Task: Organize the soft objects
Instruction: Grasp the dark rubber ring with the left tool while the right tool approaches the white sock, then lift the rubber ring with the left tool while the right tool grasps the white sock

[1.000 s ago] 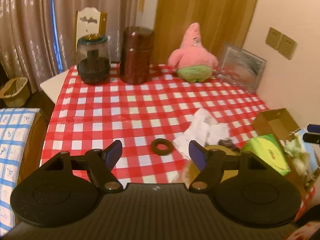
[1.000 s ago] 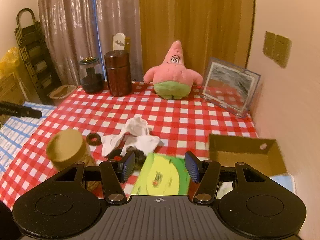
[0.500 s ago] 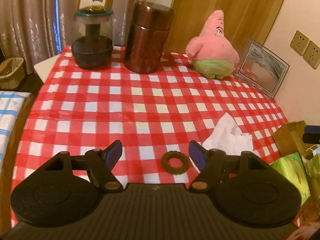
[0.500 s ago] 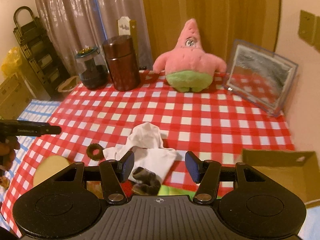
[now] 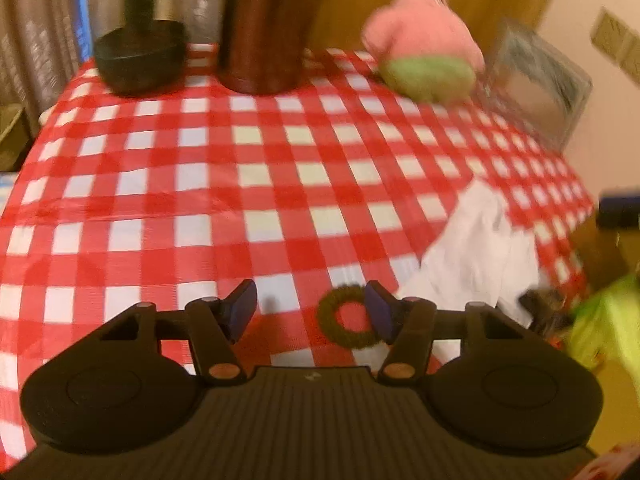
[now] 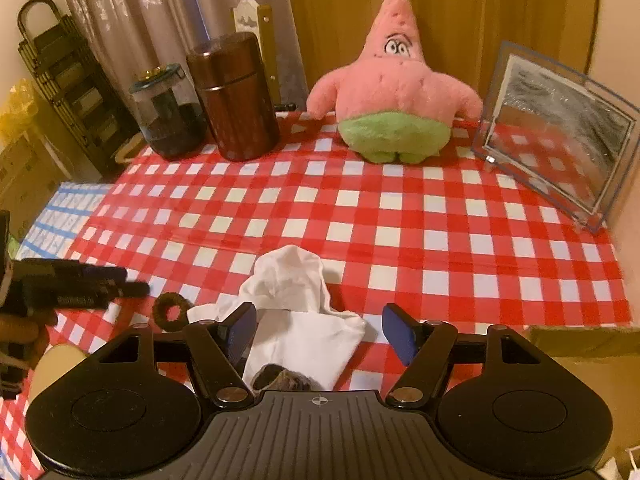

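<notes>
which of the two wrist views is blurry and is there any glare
The left wrist view is smeared by motion: the pink plush and brown canister look soft, and only the left tongs stay crisp. The right wrist view is sharp, with reflections on the clear frame. Both bend straight lines at the edges.

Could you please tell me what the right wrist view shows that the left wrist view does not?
Only the right wrist view shows the black folding rack and the plush's face. Only the left shows the green packet and wall sockets. Both share the pink starfish plush, white cloth, dark hair tie and brown canister.
</notes>
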`<state>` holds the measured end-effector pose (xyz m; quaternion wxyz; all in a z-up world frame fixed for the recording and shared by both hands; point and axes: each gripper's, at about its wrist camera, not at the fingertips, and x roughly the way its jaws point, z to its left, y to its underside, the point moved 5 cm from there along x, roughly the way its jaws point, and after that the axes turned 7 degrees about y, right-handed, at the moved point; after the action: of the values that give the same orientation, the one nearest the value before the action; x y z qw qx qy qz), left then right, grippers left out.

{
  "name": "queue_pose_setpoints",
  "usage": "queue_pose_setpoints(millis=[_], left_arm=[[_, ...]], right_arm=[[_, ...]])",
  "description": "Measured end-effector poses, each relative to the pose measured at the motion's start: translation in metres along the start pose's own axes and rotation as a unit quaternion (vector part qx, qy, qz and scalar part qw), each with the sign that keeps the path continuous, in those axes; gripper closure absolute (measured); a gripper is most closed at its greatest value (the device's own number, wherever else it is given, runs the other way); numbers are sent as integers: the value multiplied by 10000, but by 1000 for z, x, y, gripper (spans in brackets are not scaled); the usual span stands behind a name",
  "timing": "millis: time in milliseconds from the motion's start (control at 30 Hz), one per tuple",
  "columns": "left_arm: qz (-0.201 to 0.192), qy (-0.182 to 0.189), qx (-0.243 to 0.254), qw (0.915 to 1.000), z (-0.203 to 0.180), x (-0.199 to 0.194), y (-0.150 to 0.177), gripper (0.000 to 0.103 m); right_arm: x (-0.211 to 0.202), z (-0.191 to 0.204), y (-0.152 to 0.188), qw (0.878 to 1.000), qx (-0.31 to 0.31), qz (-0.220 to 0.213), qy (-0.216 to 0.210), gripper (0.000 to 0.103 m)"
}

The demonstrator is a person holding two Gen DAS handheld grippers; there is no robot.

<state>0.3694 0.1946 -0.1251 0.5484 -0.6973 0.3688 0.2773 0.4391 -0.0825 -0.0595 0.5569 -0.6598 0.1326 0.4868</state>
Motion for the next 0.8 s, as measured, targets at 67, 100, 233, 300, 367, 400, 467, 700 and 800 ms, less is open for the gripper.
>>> queue_pose_setpoints(millis=[67, 100, 233, 300, 367, 400, 467, 700, 800], left_arm=[[61, 10, 358, 9993, -7, 7, 2, 47], [101, 15, 487, 9988, -9, 9, 4, 47], [164, 42, 762, 9970, -12, 17, 5, 52], [188, 90, 826, 9964, -14, 21, 6, 61], [214, 90, 938, 9953, -15, 24, 7, 66], [222, 119, 987, 9948, -17, 25, 7, 72], [232, 129, 1025, 9944, -19, 27, 7, 78], [87, 33, 867, 9962, -12, 22, 3, 95], [-232, -37, 519, 9984, -4, 10, -8, 95]], right_arm=[[8, 1, -2, 10000, 16, 52, -21, 33], [11, 1, -3, 10000, 25, 73, -42, 33], [21, 3, -7, 10000, 15, 77, -45, 33], [24, 4, -7, 9999, 44, 92, -61, 33], [27, 5, -6, 9999, 26, 119, -63, 33], [30, 6, -7, 9999, 11, 128, -61, 33], [33, 7, -6, 9999, 2, 152, -51, 33], [43, 7, -7, 9996, 86, 238, -92, 33], [51, 9, -9, 9992, 170, 349, -138, 25]])
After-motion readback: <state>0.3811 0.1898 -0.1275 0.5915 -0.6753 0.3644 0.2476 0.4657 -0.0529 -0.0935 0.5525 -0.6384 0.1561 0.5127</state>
